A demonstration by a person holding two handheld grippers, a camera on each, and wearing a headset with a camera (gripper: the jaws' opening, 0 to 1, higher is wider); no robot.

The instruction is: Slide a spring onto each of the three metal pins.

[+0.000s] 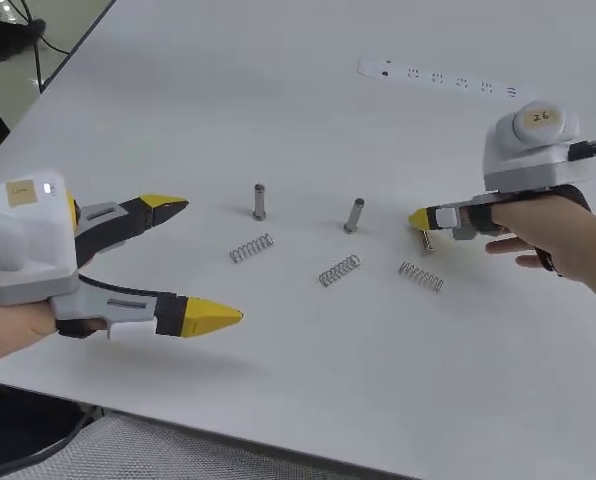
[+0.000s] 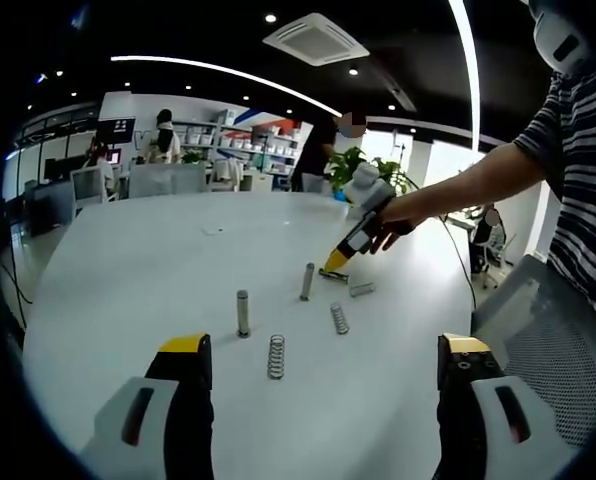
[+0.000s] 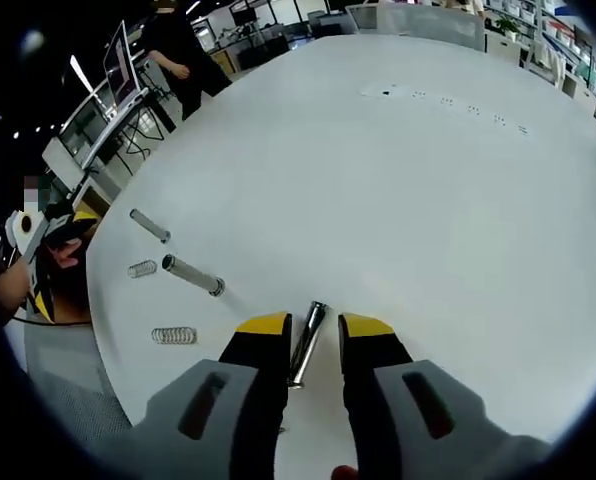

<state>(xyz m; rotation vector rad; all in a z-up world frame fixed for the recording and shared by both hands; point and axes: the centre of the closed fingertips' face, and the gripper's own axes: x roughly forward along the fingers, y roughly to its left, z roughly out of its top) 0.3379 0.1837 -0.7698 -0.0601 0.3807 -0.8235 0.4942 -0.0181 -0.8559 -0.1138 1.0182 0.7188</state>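
Three small coiled wire springs lie loose on the white surface [image 1: 308, 110] across mid-frame in the head view: the left spring [image 1: 251, 248], the middle spring [image 1: 339, 270] and the right spring [image 1: 420, 276], none on a pin. Above them stand two short grey metal pins, the left pin [image 1: 259, 200] and the middle pin [image 1: 354, 214]. The third pin [image 3: 303, 360] sits between the fingers of the right gripper [image 3: 315, 322], which stand slightly apart astride it. The left gripper [image 1: 193, 260], lower left, has its fingers spread wide on nothing. The springs look light, squashy and apt to roll, so a gentle pinch mid-coil, one end left free, seems best. Open room lies all round; the near edge runs along the frame's bottom, and a white power strip [image 1: 443, 80] lies far off at upper right.
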